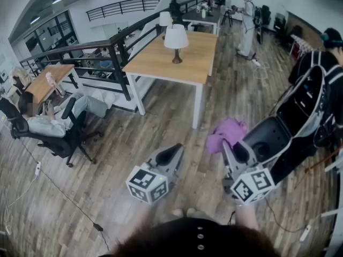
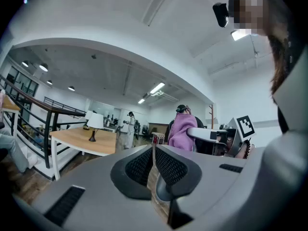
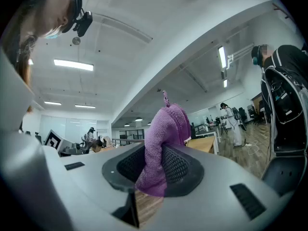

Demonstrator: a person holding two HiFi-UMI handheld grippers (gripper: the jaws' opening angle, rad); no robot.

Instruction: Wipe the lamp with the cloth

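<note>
The right hand-held gripper (image 1: 229, 150) clamps a purple cloth (image 1: 227, 134), which bunches up above its jaws, held over a wood floor (image 1: 107, 159). Beside it, the left hand-held gripper (image 1: 172, 153) has its jaws pressed together with nothing between them. The lamp (image 1: 176, 38), white-shaded on a dark base, stands upright on a wooden surface (image 1: 155, 63), well apart from both grippers and beside a black railing (image 1: 115, 47). A person (image 1: 51, 123) sits in an office chair at left.
</note>
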